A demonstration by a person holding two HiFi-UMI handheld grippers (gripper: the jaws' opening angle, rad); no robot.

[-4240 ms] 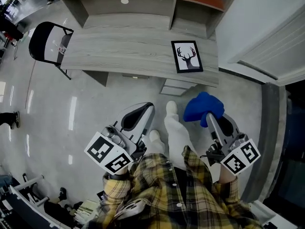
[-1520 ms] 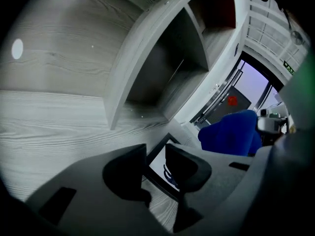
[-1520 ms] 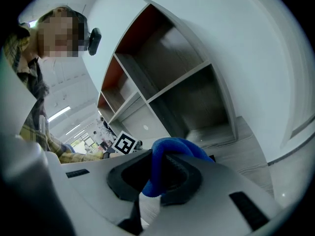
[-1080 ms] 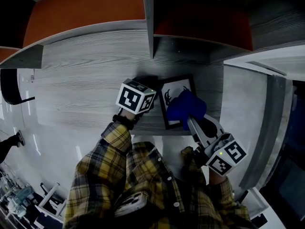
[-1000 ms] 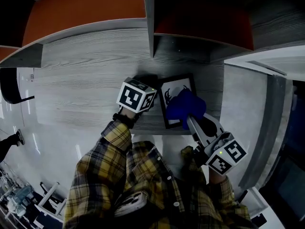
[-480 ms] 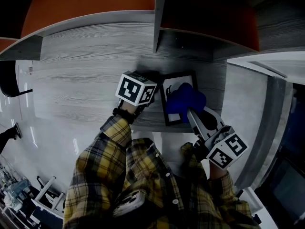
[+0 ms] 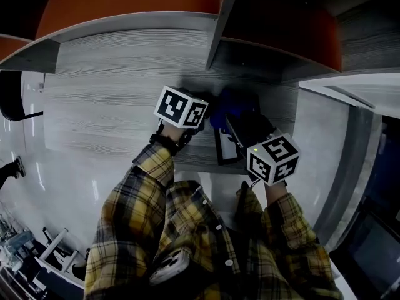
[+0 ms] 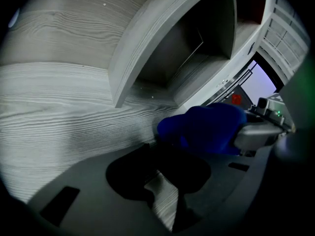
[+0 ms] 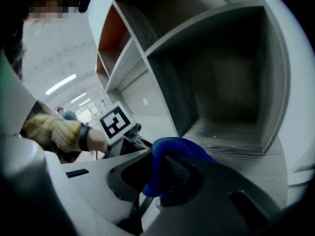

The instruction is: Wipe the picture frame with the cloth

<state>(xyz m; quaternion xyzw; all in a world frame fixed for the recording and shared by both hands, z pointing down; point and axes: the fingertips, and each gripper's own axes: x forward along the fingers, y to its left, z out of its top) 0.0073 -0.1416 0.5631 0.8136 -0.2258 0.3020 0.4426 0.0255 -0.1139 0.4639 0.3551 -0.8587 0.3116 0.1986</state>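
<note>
Hovering beside the picture frame's [image 7: 226,152] left edge, the left gripper [image 8: 160,178] has wide jaws that have just been closing a little. Only bare counter [image 7: 112,92] shows between them. Right gripper [image 7: 240,122] pinches the blue cloth [image 8: 204,129], apparently over the frame's far end. Frame lies flat under the right gripper, long axis running away from the person. Likely next: draw the cloth back along that axis.
</note>
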